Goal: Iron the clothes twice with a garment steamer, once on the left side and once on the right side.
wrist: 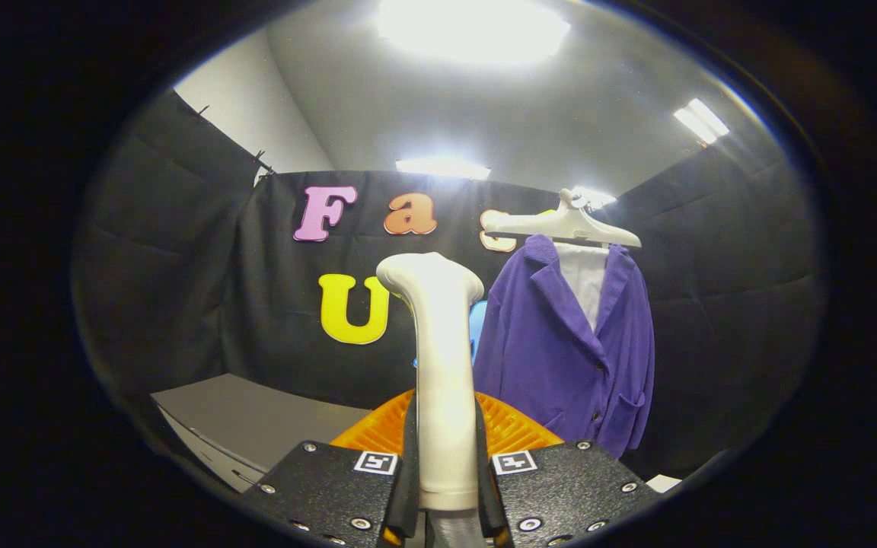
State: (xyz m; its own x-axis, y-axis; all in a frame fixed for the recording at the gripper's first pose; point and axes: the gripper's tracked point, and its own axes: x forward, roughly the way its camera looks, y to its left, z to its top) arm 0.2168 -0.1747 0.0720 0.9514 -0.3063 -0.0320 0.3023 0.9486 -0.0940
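Gripper (444, 464): both fingers pressed against the sides of the garment steamer (442, 358), clamped on its handle. The steamer stands upright between the fingers, a pale cream body that widens into a rounded head at 12 o'clock from the fingertips. Behind the handle's lower part, a ribbed orange part shows to either side of it; cannot tell what it belongs to.

Garment: a purple jacket (568, 358) hangs at about 1 o'clock from the fingers, beyond the steamer and apart from it. It sits on a white hanger (564, 224), lapels open over a white lining or shirt at the collar. Buttons run down the front; a patch pocket sits low on the side toward 3 o'clock. Hem hangs free above the surface.

Surface: a grey table (256, 418) lies at 10 o'clock from the fingers, its top plain and matte, with one corner and a pale front edge in sight. A small white patch shows low at 4 o'clock; too little of it to identify.

Room: black quilted cloth forms the booth wall (180, 266) on three sides, clipped along its top edge at 10–11 o'clock. Above it a pale wall and a white ceiling (530, 114). Bright ceiling lights (473, 27): a large one at 12 o'clock, a second just above the cloth, a strip at 2 o'clock.
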